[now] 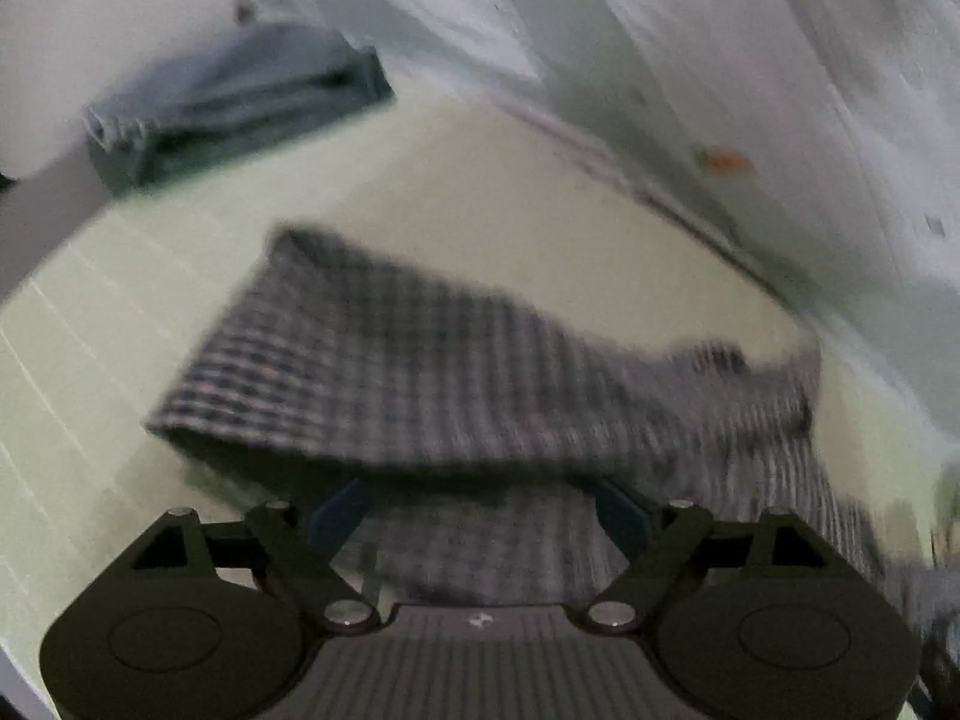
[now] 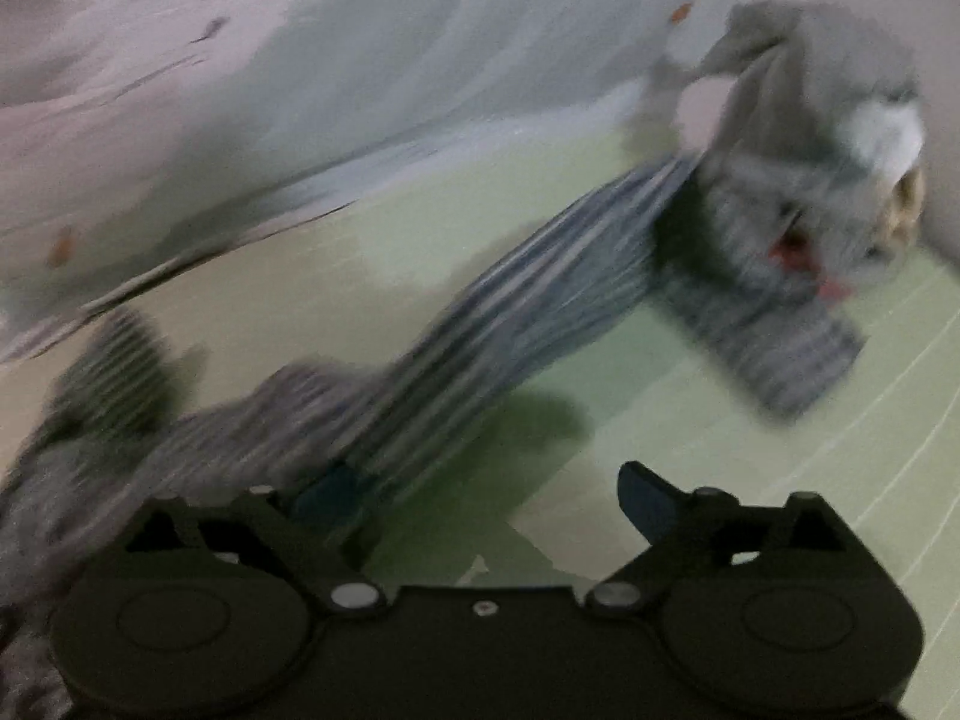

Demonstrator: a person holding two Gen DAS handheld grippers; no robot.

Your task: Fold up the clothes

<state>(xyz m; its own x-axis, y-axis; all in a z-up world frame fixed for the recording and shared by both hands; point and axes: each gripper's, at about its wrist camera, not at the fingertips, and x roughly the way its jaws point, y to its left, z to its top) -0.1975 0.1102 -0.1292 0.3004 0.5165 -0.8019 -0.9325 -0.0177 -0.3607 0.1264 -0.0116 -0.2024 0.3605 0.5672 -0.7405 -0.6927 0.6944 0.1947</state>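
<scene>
Checked garment (image 1: 456,372) is draped over the open left hand-held gripper (image 1: 480,510), nothing visibly clamped. Right hand-held gripper (image 2: 480,498) is spread wide, empty, beside striped cloth (image 2: 528,300) on the table (image 2: 780,480).

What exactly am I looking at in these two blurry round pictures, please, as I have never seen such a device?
Each picture comes from a fisheye camera on a hand-held two-finger gripper, looking forward along its fingers; a person holds one in each hand. The left gripper looks onto a checked garment draped over its fingers, so its grip is hidden. A folded blue-grey cloth lies further back on the pale green surface. The right gripper stands open, with a striped part of the garment running past one finger towards a grey heap of clothes.
</scene>
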